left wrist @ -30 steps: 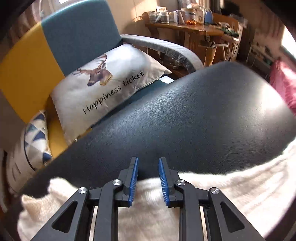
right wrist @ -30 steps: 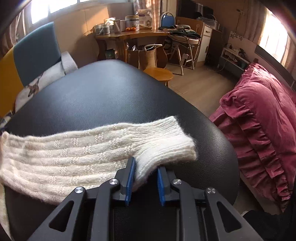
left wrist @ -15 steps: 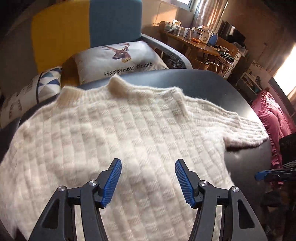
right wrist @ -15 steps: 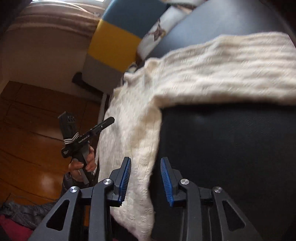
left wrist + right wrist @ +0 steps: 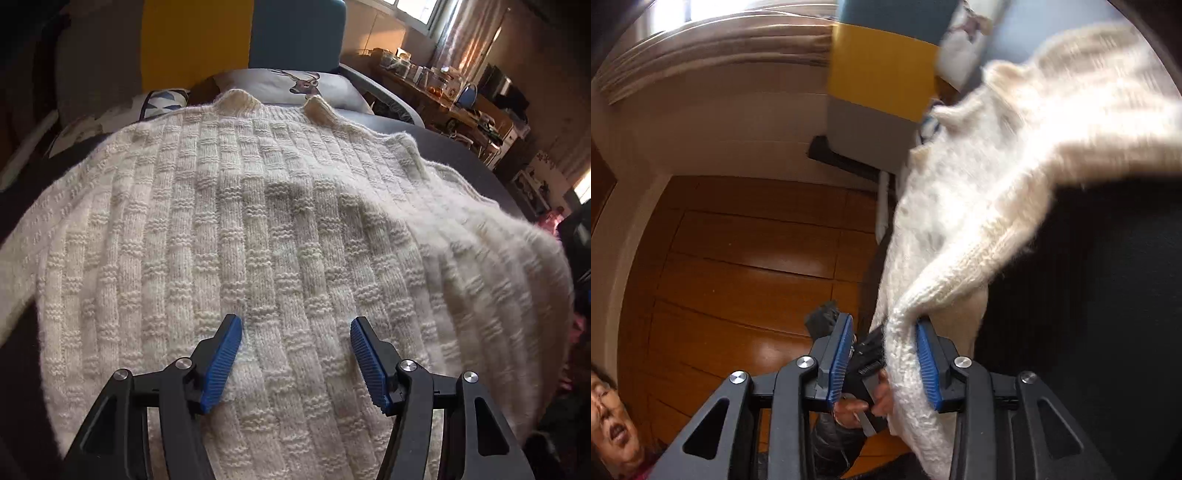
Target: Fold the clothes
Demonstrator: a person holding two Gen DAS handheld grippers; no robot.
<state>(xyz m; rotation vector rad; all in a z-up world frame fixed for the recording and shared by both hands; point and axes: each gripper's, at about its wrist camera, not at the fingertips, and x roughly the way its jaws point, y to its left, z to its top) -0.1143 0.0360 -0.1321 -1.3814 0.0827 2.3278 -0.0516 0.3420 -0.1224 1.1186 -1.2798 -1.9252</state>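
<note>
A cream knitted sweater (image 5: pixel 277 221) lies spread flat on a round black table (image 5: pixel 461 155), its collar at the far side. My left gripper (image 5: pixel 295 350) hovers open and wide just above the sweater's lower body, nothing between its pads. In the right wrist view the sweater (image 5: pixel 979 184) hangs over the table's edge (image 5: pixel 1089 332). My right gripper (image 5: pixel 884 354) is open around that hanging edge. The fabric rests against the right pad (image 5: pixel 925 362) and leaves a gap to the left one. Behind it, a hand (image 5: pixel 857 406) holds the other gripper's black handle.
A yellow and teal armchair (image 5: pixel 240 37) with a deer pillow (image 5: pixel 295 83) stands behind the table. A wooden side table with jars (image 5: pixel 424 81) is at the far right. Wooden floor (image 5: pixel 738 277) lies beside the table, and a person's head (image 5: pixel 613 435) is at the lower left.
My right gripper let go of the sleeve, swung to the sweater's hanging edge and now has fabric between its open fingers. My left gripper opened and came lower over the sweater's body.
</note>
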